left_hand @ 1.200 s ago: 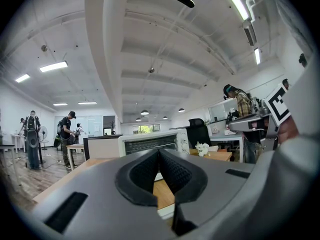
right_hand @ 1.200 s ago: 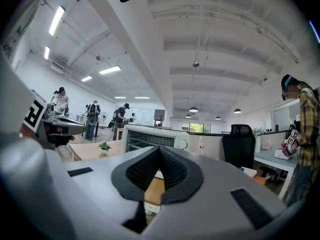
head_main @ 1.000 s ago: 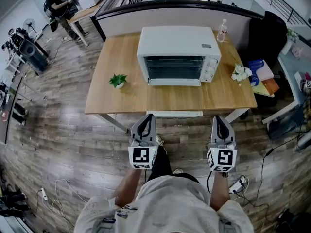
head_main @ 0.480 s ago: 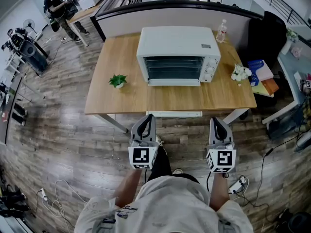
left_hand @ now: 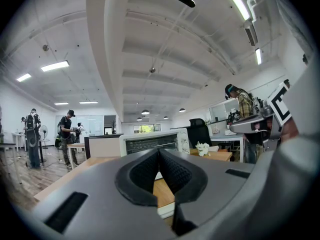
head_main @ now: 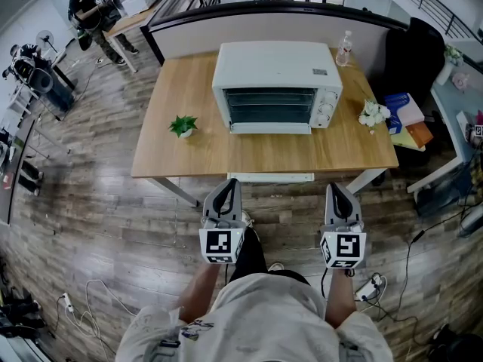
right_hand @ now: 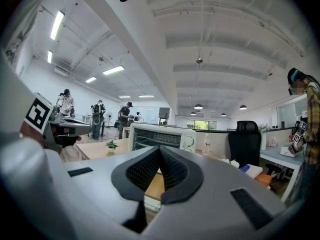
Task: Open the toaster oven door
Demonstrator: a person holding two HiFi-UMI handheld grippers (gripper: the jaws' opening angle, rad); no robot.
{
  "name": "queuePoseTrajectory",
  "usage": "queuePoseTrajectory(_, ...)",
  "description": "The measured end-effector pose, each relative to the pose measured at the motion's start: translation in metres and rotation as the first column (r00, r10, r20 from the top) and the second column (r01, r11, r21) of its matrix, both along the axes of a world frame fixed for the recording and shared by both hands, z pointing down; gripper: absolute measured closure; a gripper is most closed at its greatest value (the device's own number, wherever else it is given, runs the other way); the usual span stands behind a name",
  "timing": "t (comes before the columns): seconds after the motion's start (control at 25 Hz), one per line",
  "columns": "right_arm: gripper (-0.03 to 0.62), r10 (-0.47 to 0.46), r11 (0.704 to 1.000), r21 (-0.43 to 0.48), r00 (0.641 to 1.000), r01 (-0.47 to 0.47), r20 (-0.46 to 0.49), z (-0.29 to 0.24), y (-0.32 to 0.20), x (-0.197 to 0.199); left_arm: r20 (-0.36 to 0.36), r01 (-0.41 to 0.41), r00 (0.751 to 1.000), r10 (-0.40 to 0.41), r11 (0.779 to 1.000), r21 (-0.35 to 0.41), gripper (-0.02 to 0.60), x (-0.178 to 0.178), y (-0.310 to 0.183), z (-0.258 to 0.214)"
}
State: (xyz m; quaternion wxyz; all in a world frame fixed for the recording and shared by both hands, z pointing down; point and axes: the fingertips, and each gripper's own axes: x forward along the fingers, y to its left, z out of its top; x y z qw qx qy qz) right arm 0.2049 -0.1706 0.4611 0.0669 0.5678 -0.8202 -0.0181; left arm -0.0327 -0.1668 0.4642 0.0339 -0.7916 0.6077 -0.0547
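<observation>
A white toaster oven (head_main: 276,86) stands at the back middle of the wooden table (head_main: 196,151), its glass door (head_main: 272,105) closed and its knobs on the right. It also shows ahead in the left gripper view (left_hand: 152,143) and the right gripper view (right_hand: 162,138). My left gripper (head_main: 226,195) and right gripper (head_main: 340,194) hang side by side in front of the table's near edge, well short of the oven. Both are shut with nothing between the jaws, as the left gripper view (left_hand: 160,154) and right gripper view (right_hand: 159,151) show.
A small potted plant (head_main: 183,125) sits left of the oven, white flowers (head_main: 373,114) to its right, a bottle (head_main: 345,48) at the back right corner. An office chair (head_main: 423,47) and books (head_main: 407,119) lie to the right. A person (head_main: 94,10) stands far back left.
</observation>
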Motion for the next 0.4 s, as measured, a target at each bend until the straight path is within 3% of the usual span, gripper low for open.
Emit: queuePoseTrajectory(0.4,0.571,-0.017,1.000,0.008,1.000,0.017,0.000,-0.0041,0.0004,-0.0033,-0.013,-0.002,1.000,0.002,1.000,0.012,0.568,0.0001,0.0002,-0.0020)
